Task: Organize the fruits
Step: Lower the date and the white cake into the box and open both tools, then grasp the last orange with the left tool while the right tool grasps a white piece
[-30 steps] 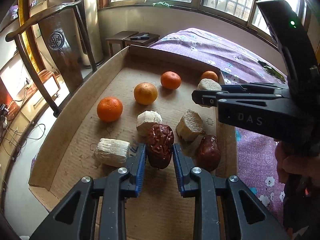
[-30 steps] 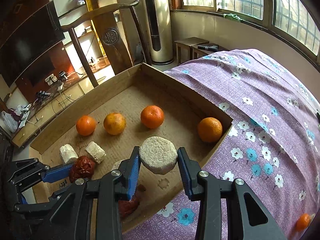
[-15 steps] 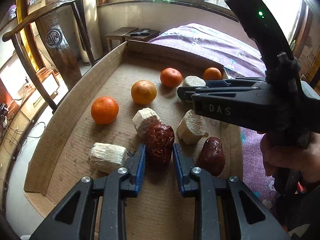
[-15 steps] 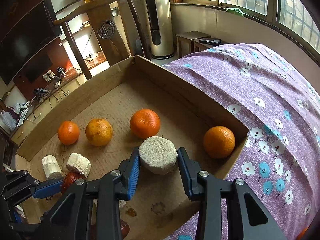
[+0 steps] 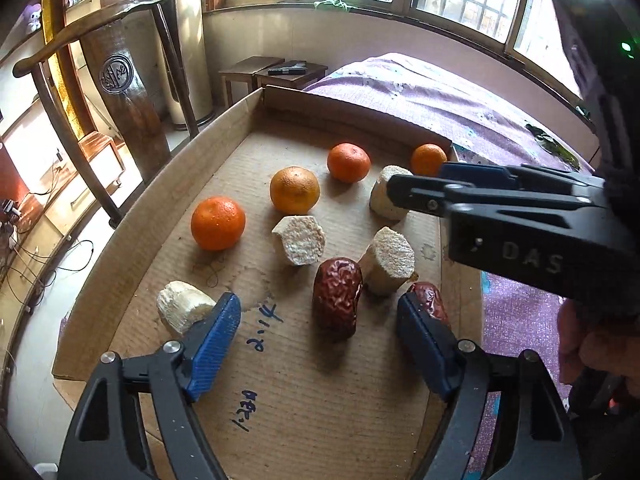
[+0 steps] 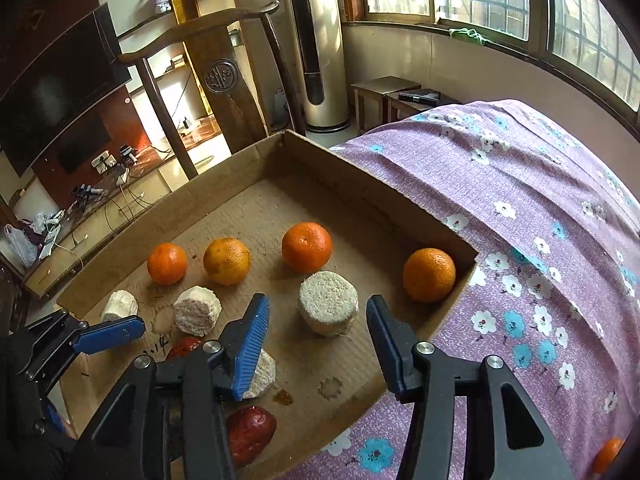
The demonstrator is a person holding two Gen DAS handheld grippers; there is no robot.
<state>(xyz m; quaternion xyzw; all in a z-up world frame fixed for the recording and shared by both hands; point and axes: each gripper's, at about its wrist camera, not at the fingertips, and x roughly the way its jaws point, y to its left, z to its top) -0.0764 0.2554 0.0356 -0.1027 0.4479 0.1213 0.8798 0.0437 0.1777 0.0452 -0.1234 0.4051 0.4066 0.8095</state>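
A shallow cardboard tray [image 5: 132, 216] [image 6: 360, 184] holds several oranges, pale cut chunks and two red dates. My left gripper [image 5: 320, 332] is open, its jaws either side of a red date [image 5: 336, 296] that lies on the tray floor. A second date [image 5: 430, 304] lies by its right finger. My right gripper [image 6: 318, 336] is open around a round pale chunk [image 6: 328, 308] that stands on the tray; the chunk also shows in the left wrist view [image 5: 386, 198]. Oranges [image 6: 428, 274] [image 6: 306, 246] sit beyond it.
The tray lies on a bed with a purple flowered cover [image 6: 540, 208]. A lone orange [image 6: 608, 454] lies on the cover at lower right. A wooden chair [image 6: 216, 72] and low stools [image 6: 396, 96] stand beyond the tray. The right gripper body [image 5: 520, 216] crosses the left view.
Both grippers have opened. The left let the red date down onto the tray; the right set the round pale chunk down further back, near the oranges.
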